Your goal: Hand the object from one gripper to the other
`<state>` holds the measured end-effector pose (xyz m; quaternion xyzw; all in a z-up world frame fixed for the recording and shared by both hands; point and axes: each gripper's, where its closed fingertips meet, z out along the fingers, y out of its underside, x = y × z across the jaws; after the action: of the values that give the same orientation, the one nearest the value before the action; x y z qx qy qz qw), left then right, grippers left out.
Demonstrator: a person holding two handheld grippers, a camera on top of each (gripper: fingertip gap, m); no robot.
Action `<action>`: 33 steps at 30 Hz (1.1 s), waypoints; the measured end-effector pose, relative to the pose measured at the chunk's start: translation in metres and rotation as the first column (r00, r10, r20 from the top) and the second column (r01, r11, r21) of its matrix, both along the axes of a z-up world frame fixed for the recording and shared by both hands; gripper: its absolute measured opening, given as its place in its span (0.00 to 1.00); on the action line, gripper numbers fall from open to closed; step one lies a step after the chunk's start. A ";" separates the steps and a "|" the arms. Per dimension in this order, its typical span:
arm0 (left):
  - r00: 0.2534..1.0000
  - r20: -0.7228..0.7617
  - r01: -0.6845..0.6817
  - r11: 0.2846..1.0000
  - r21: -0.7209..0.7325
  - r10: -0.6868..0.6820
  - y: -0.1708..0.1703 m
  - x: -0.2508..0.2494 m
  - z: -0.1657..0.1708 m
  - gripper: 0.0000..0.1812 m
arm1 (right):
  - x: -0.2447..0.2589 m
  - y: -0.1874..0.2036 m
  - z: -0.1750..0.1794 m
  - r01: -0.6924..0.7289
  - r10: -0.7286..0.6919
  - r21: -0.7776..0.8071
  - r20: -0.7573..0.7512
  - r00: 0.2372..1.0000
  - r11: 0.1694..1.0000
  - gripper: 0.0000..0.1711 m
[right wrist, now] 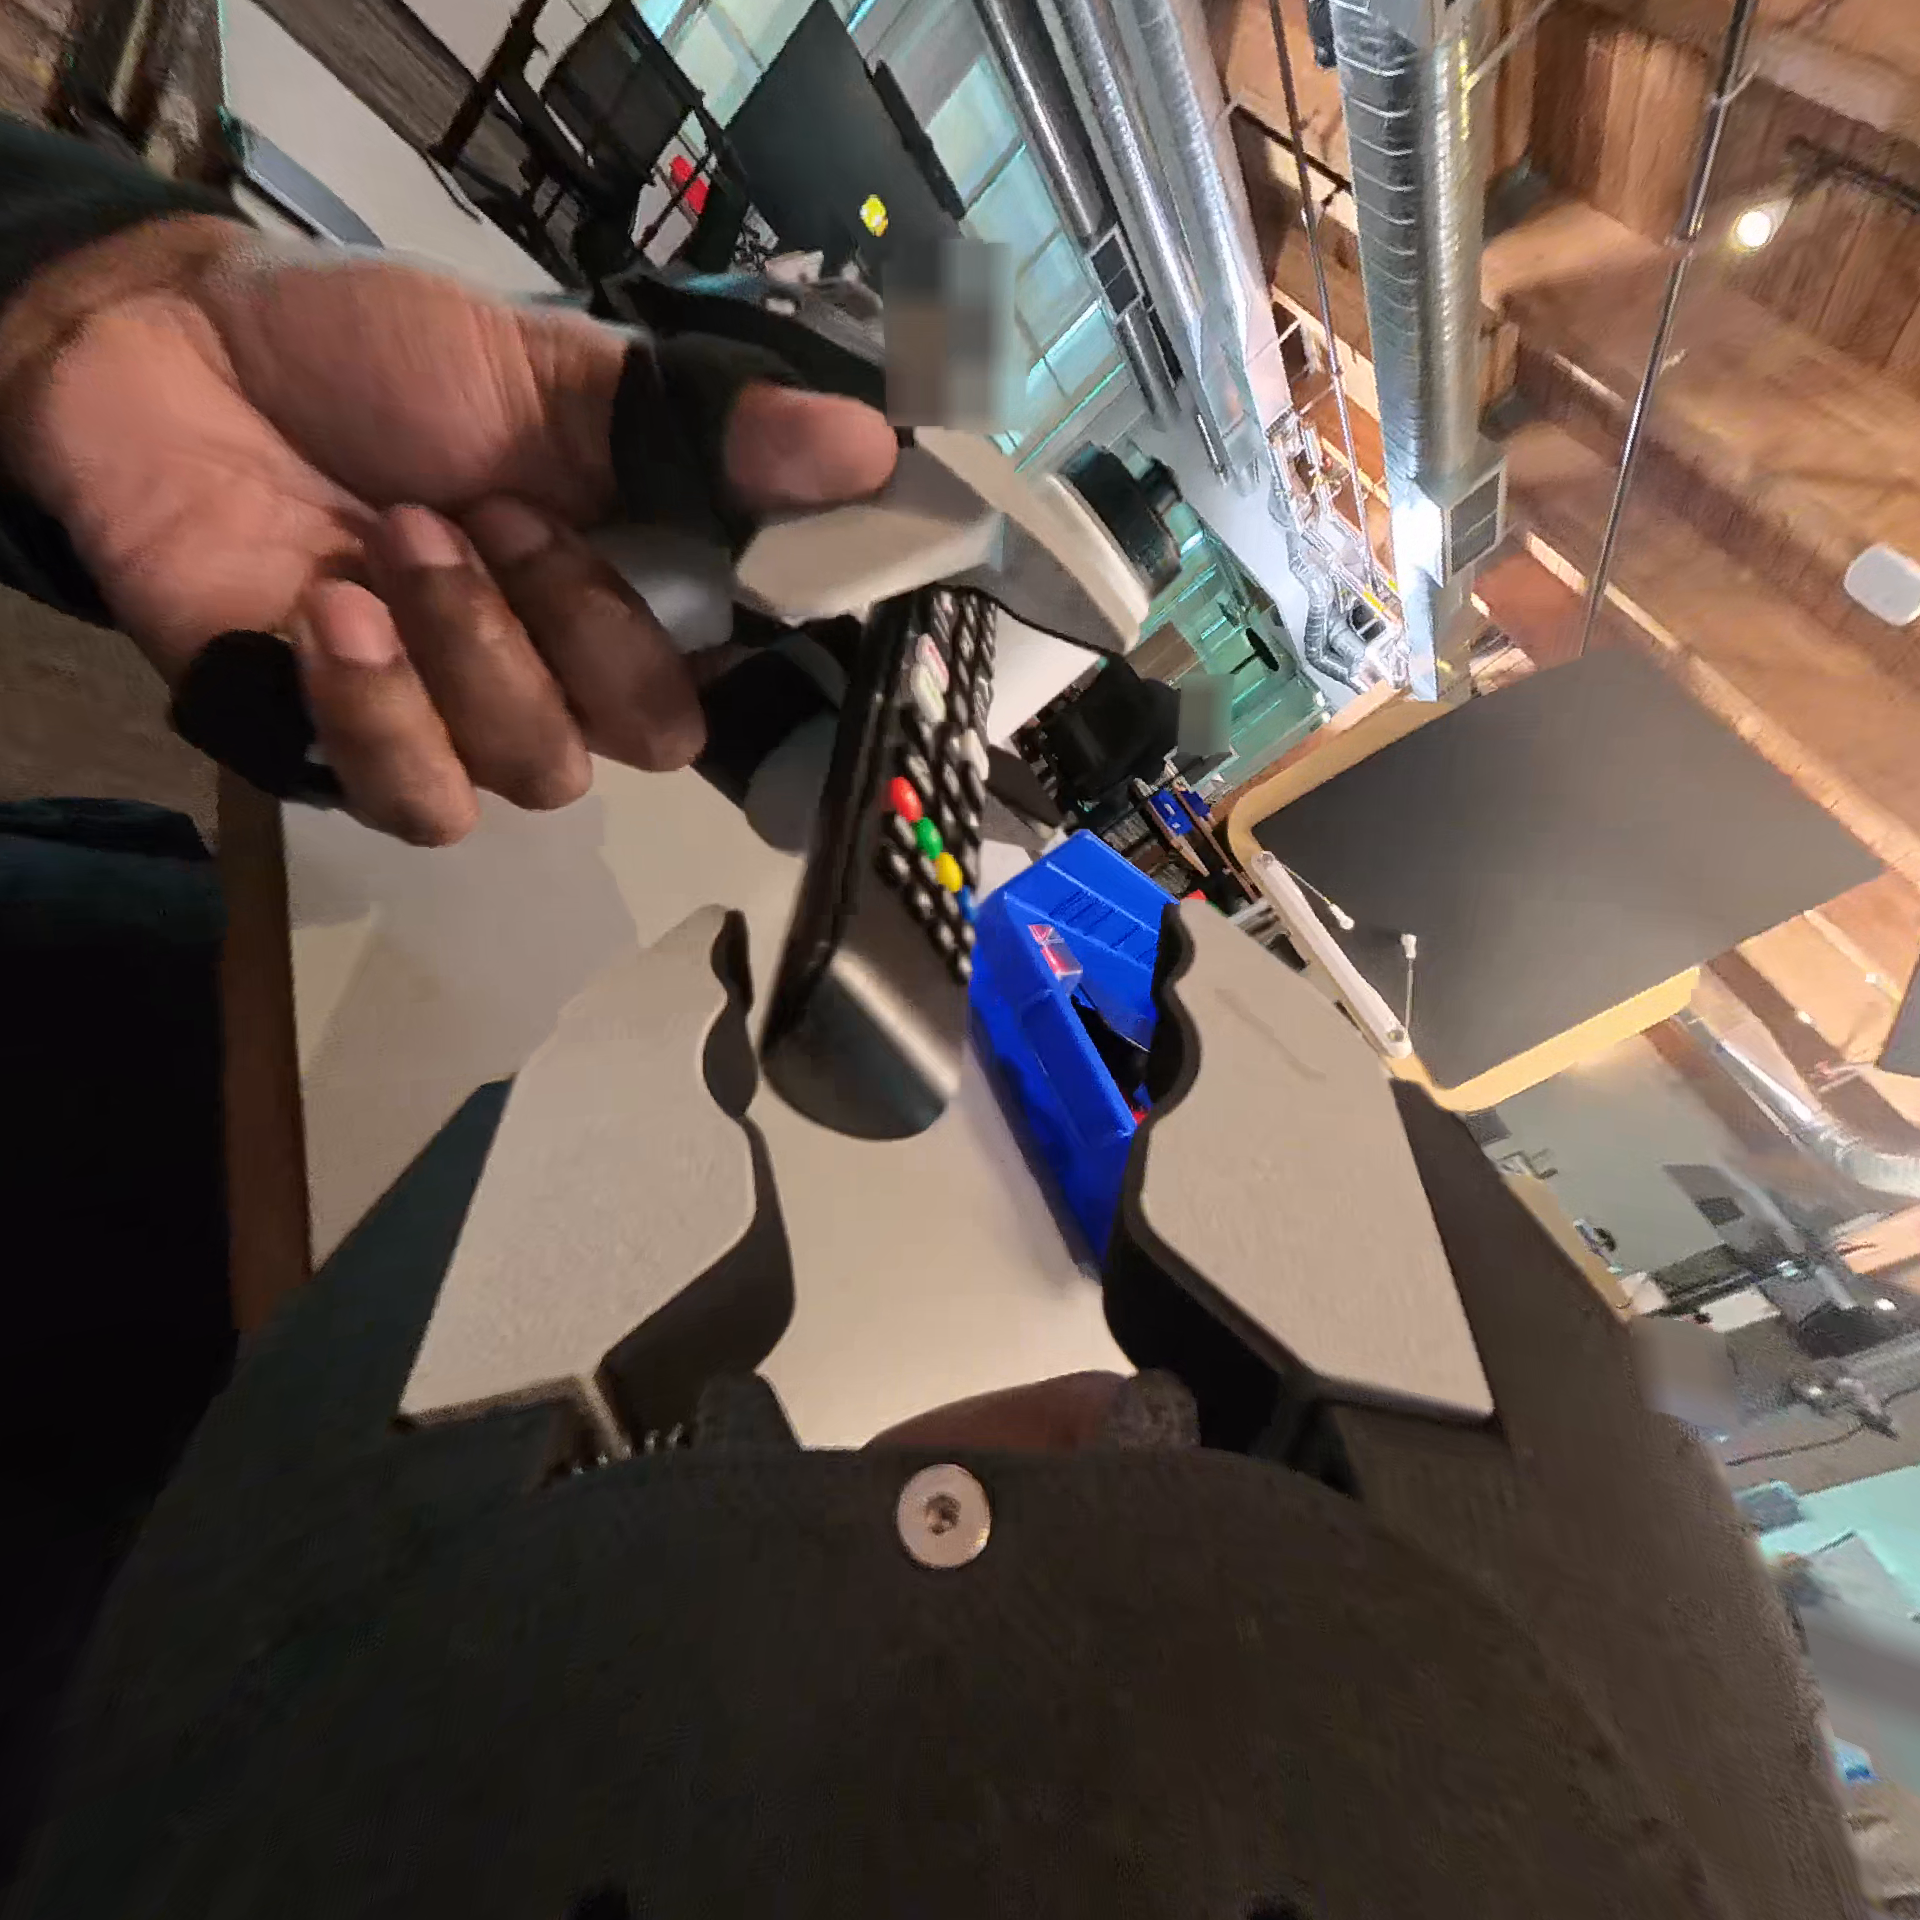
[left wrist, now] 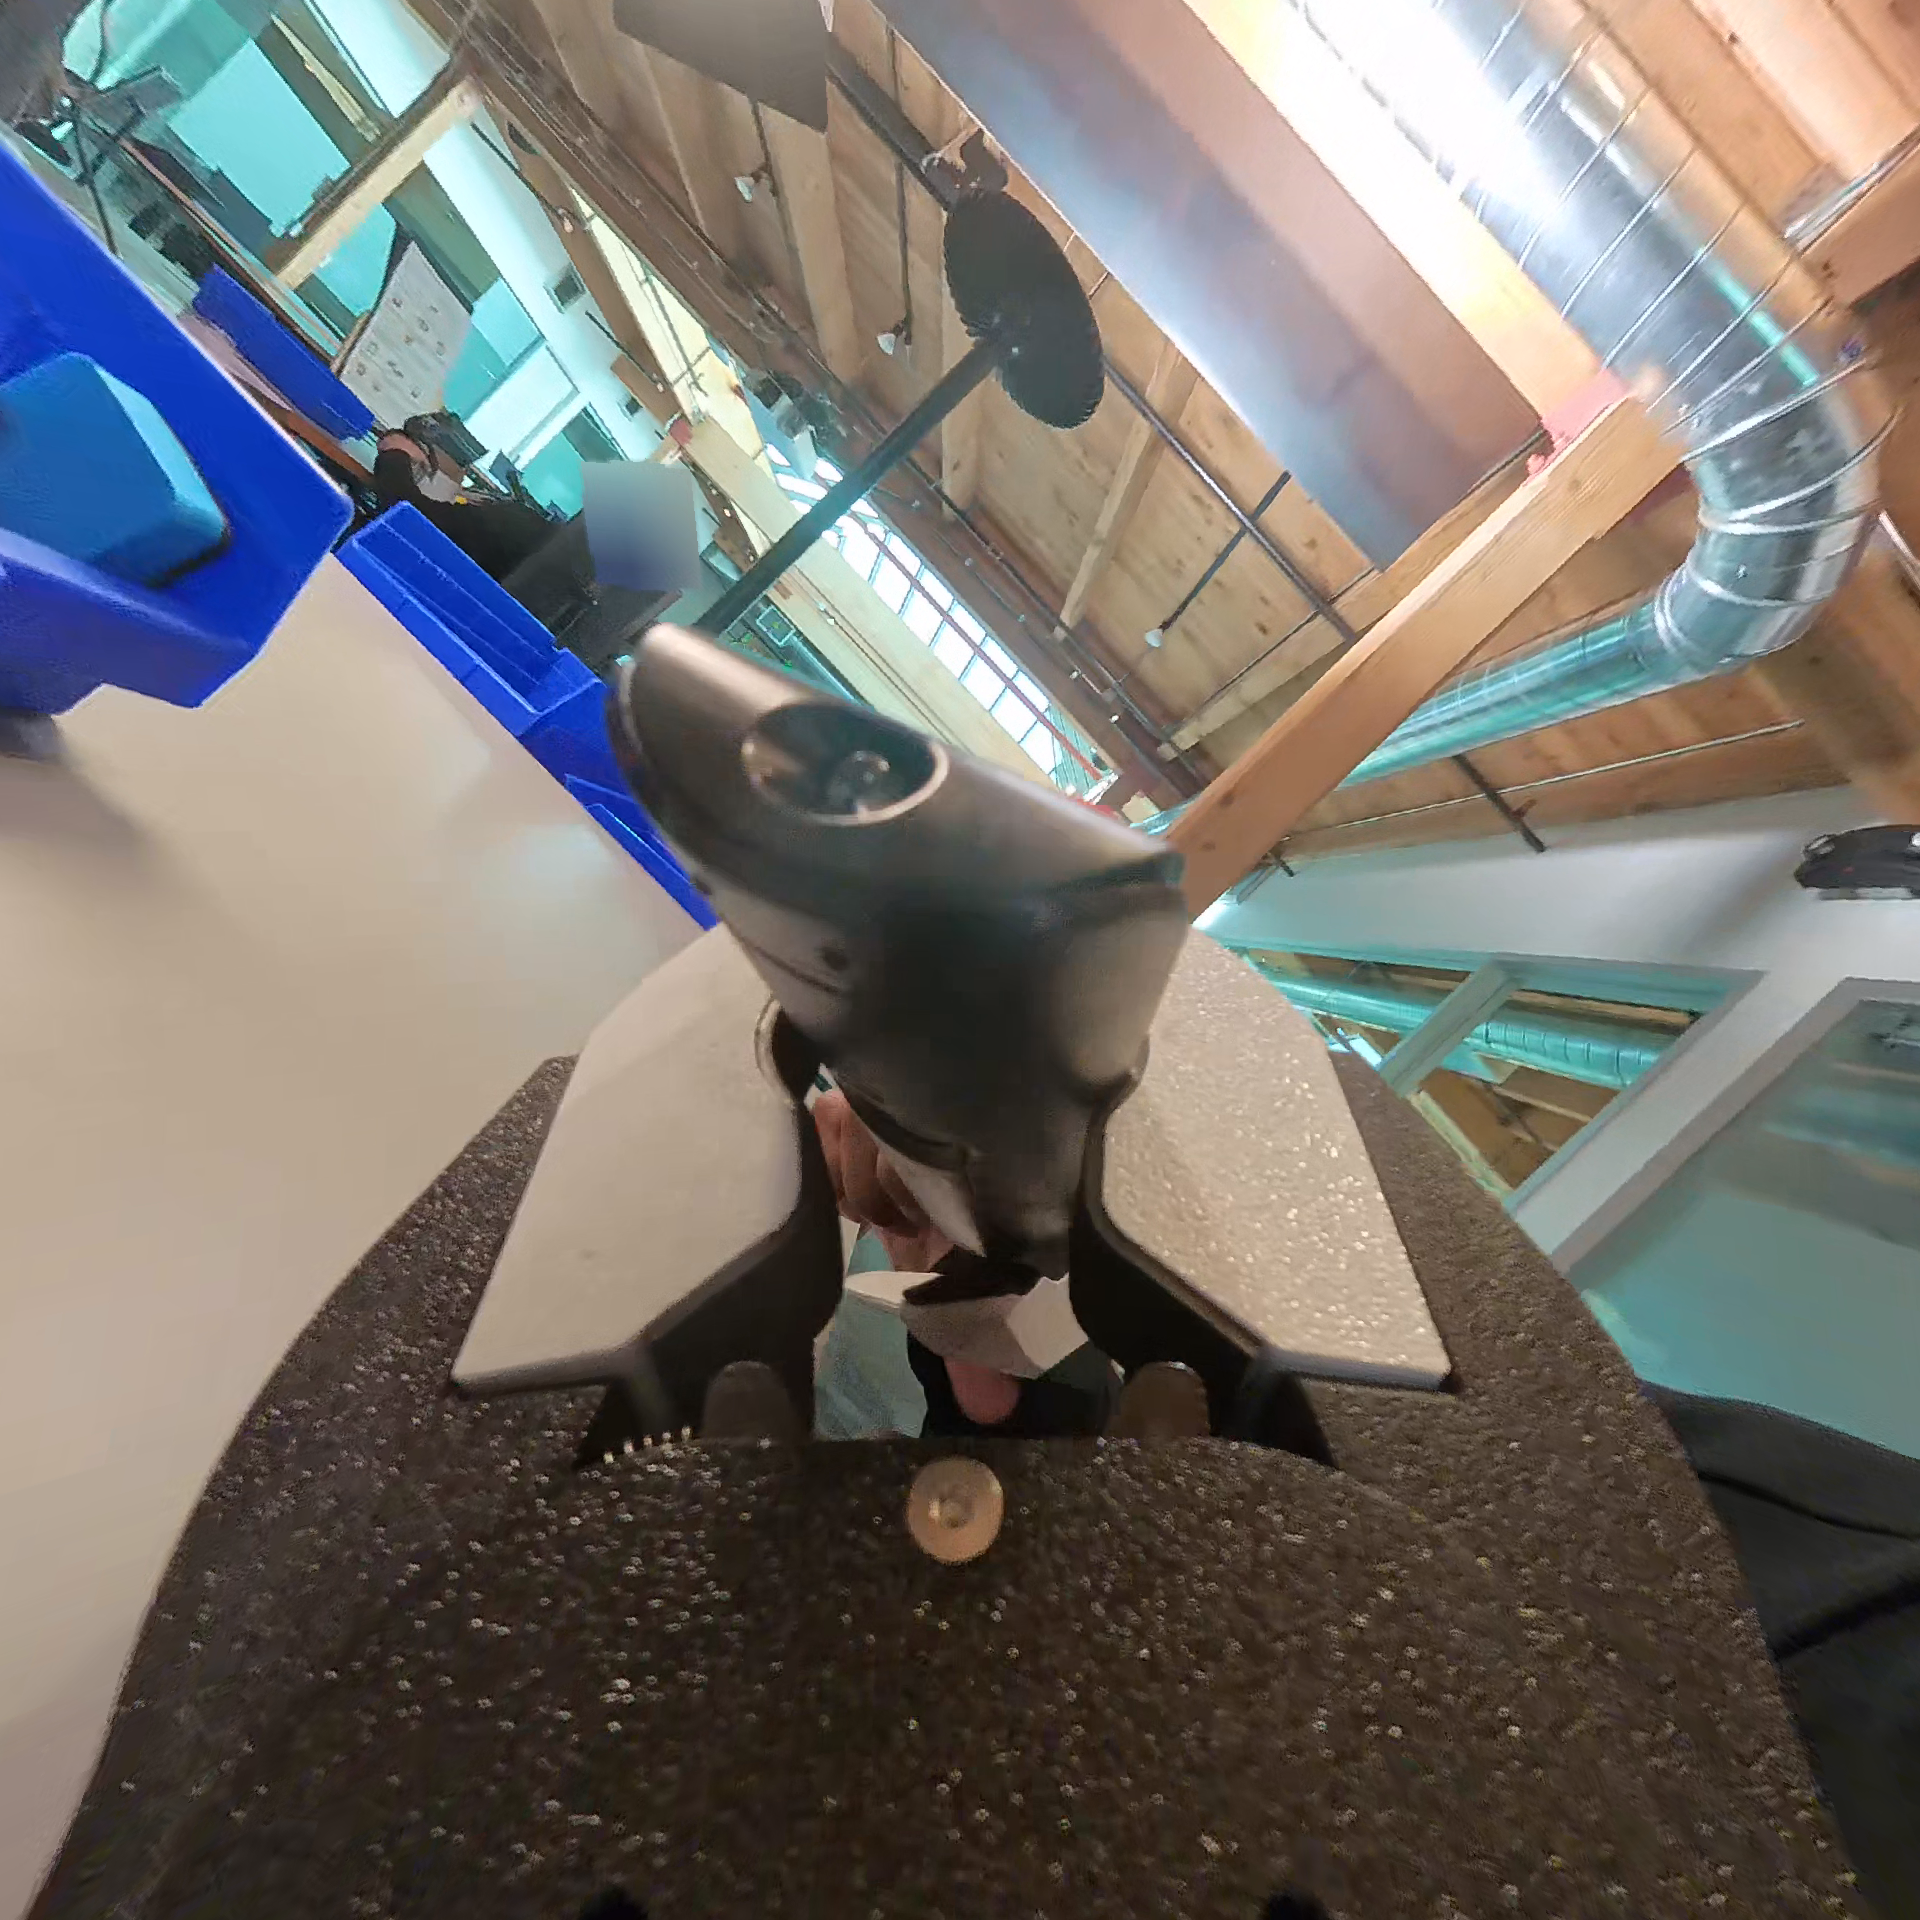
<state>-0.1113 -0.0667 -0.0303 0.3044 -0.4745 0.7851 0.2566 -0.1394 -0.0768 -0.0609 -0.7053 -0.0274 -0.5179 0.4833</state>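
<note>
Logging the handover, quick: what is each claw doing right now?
Left claw: shut on the remote control.
Right claw: open, the remote's lower end between its fingers, not yet gripped.

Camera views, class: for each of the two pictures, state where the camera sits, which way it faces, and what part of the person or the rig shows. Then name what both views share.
Left wrist view: sits on the left gripper, tilted up toward the ceiling; its fingers are clamped on the remote control.
Right wrist view: sits on the right gripper, facing the remote's lower end between its open fingers; the person's hand on the left gripper shows.
Shared: the remote control, blue bins, the white table.
</note>
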 end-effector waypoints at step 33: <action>0.975 -0.216 -0.086 0.989 -0.122 0.058 -0.025 0.061 -0.021 0.27 | 0.065 -0.018 -0.008 0.059 -0.058 -0.006 0.131 0.990 0.998 0.30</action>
<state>-0.0502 -0.0917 -0.0508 0.3858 -0.3809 0.7863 0.2964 -0.0748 -0.0951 -0.0694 -0.6729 -0.0408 -0.5768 0.4614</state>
